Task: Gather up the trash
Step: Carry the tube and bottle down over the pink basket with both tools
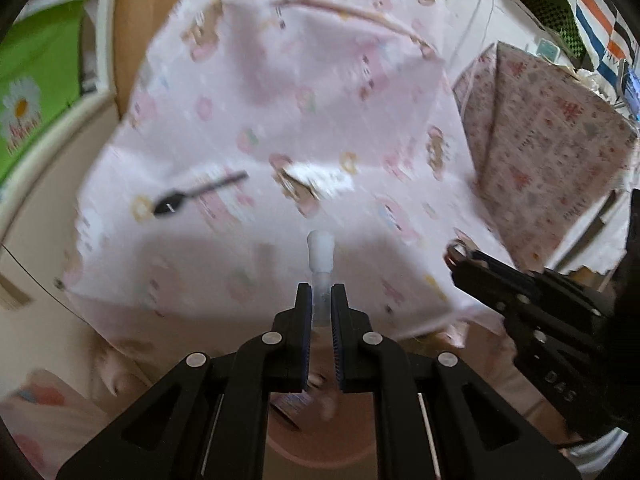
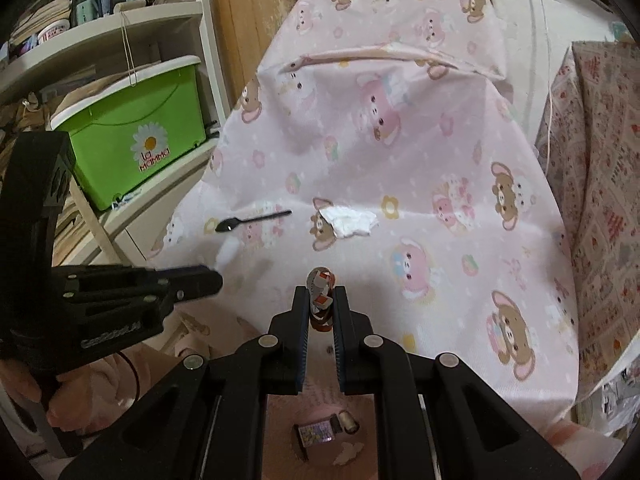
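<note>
Left gripper (image 1: 321,300) is clamped on a clear tube with a white cap (image 1: 320,250); right gripper (image 2: 321,304) pinches a crumpled wrapper (image 2: 320,290). The bin (image 2: 320,432) sits bottom centre, directly below both jaws, right one nearer

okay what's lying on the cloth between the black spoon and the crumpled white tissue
Nothing: between the black spoon and the crumpled white tissue there is only bare pink cloth. The right wrist view shows it sharply.
</note>
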### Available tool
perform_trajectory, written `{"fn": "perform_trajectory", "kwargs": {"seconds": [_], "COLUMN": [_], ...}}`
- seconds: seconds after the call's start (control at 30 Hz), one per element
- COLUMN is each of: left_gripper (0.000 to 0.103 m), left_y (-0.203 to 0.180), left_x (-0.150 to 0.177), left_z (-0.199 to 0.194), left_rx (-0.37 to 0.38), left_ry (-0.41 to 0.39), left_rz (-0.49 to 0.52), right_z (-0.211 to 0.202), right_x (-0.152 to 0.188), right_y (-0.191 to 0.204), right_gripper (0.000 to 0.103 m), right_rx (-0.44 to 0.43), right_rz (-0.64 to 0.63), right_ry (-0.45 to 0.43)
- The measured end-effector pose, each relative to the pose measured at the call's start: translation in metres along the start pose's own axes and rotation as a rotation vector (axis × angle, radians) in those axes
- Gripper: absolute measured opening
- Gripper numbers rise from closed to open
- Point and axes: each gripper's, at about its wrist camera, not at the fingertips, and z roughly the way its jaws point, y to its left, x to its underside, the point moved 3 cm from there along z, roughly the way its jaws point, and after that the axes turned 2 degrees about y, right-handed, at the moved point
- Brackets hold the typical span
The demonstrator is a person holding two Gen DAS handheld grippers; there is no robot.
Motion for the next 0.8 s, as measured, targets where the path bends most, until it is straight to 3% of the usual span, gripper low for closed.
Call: {"fn": "perform_trajectory", "kwargs": {"seconds": [0.37,0.5,0.8], "left_gripper": [0.009,0.009,0.009], "left_y": [-0.011,-0.010,-0.009], "left_x": [0.015,0.020,0.037], "left_z": [0.028,0.035,0.052], "left_rx": [-0.028,-0.035,-0.057], "left_ry": [0.111,0.148,0.245], "left_rz": [0.080,0.092,0.122], "right_z": [0.035,0.044,0.057], "right_x": [0.020,0.030,0.059], "right_y": [-0.001,-0.002,-0.015], "right_gripper": [0.012,0.012,0.012], "right_rx": [-0.005,0.031,0.007], "right_rz": [-0.028,-0.064,-0.046], "right_ry": [0.163,0.223,0.338]}}
